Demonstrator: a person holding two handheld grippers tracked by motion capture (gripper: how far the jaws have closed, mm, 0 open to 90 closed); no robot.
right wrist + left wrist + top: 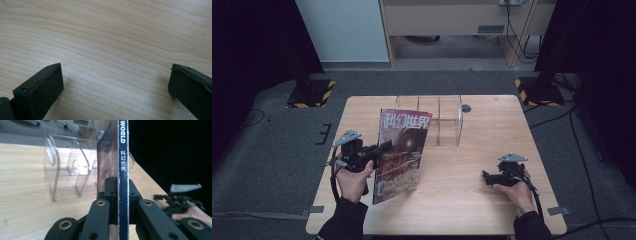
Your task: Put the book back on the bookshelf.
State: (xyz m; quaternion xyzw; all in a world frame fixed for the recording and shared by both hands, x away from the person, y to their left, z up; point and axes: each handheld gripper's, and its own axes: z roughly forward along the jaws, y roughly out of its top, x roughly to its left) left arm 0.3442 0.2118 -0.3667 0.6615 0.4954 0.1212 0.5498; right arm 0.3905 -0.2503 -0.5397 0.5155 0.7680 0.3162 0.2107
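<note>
The magazine (402,152) is held upright over the left half of the desk (472,200), its cover turned toward the near edge and tilted a little. It is gripped at its spine by the left claw (382,148), which is clamped on it; in the left gripper view the dark blue spine (123,182) is seen edge-on, pinched between the two black jaws, with white lettering running up it. The lower corner of the magazine is seen close to the near-left part of the desk, though whether it touches the wood cannot be told. The left claw is carried by a hand (353,180) coming in from the near edge.

Behind the magazine, toward the far edge and near its middle, a clear rack (439,120) with upright dividers is seen standing on the desk; in the left gripper view the rack (67,167) lies just beyond the magazine. A small dark disc (466,108) is set into the desk just right of the rack.

The right claw (487,177) is held low near the near-right corner, well apart from the magazine. Its jaws are spread wide, with bare wood between them in the right gripper view, and nothing is gripped.
</note>
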